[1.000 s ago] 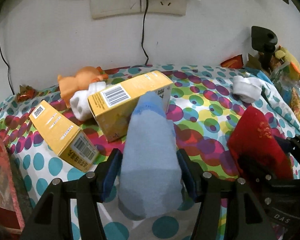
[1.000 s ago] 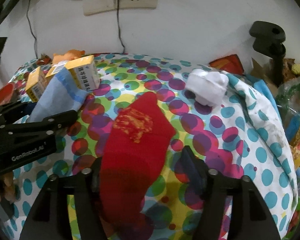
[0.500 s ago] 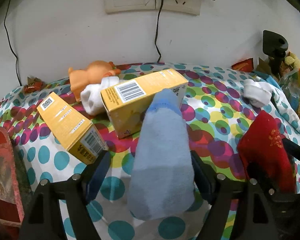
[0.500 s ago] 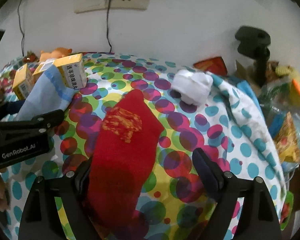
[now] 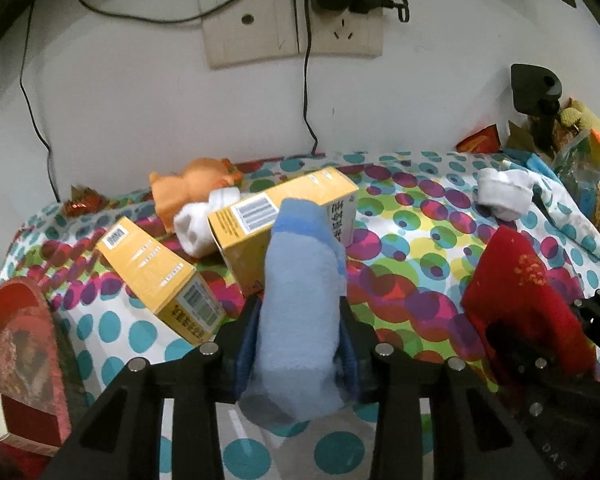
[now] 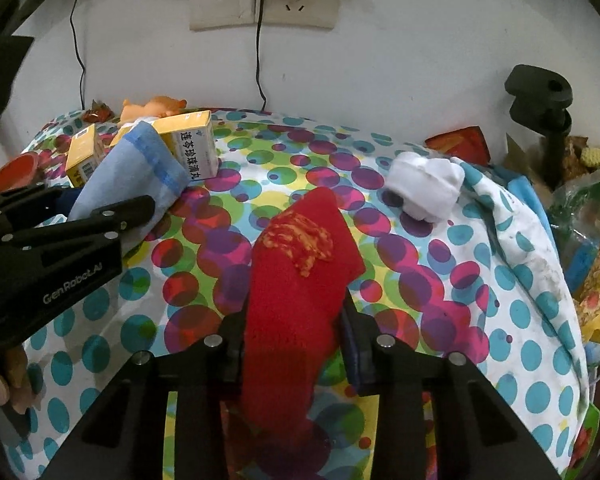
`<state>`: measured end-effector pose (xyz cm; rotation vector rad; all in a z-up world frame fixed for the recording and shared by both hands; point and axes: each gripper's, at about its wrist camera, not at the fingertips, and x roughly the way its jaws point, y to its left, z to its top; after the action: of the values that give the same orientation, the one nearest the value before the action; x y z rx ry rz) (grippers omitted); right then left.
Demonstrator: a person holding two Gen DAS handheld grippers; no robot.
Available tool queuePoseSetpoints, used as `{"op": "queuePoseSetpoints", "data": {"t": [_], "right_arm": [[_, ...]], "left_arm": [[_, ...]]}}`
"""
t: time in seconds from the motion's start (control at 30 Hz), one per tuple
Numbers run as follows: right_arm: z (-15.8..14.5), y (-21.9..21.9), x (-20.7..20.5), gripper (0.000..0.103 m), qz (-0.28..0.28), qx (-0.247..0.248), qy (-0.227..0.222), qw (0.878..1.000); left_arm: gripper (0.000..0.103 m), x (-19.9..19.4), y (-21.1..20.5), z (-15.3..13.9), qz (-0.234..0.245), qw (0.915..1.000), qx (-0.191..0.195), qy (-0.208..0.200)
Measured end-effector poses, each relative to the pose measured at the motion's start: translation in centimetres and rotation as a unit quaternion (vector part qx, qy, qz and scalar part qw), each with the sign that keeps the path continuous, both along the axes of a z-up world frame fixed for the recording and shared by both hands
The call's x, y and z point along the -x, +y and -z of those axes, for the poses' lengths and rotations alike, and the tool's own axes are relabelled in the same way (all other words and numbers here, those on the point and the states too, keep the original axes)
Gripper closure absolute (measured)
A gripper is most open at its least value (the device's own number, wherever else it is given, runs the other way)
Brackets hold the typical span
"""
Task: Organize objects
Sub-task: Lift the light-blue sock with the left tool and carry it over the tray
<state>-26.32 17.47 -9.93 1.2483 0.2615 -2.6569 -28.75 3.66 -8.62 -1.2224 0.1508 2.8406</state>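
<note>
My left hand-held gripper was clamped on the light blue fabric sock, my right hand-held gripper clamped on the red embroidered sock; both held over the polka-dot bench cloth, near the yellow cardboard boxes

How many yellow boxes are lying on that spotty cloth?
2. One yellow box lies at the left of the polka-dot cloth. The other yellow box lies behind the blue sock, beside the orange toy. Others may be hidden.
</note>
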Motion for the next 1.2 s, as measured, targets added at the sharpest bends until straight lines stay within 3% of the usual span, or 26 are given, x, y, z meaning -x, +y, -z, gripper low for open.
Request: {"op": "queuePoseSetpoints", "data": {"t": [0.23, 0.53, 1.2], "right_arm": [[0.2, 0.2, 0.1, 0.07, 0.0, 0.007, -0.002, 1.0], [0.3, 0.3, 0.2, 0.069, 0.004, 0.011, -0.005, 1.0], [0.3, 0.4, 0.3, 0.067, 0.005, 0.01, -0.006, 1.0]], "left_arm": [[0.07, -0.6, 0.6, -0.5, 0.005, 0.9996, 0.018, 0.02], [0.074, -2.8, -0.3, -1.5, 0.015, 0.9993, -0.031, -0.012], [0.075, -13.6, -2.6, -3.3, 0.059, 0.9979, 0.005, -0.026]]}}
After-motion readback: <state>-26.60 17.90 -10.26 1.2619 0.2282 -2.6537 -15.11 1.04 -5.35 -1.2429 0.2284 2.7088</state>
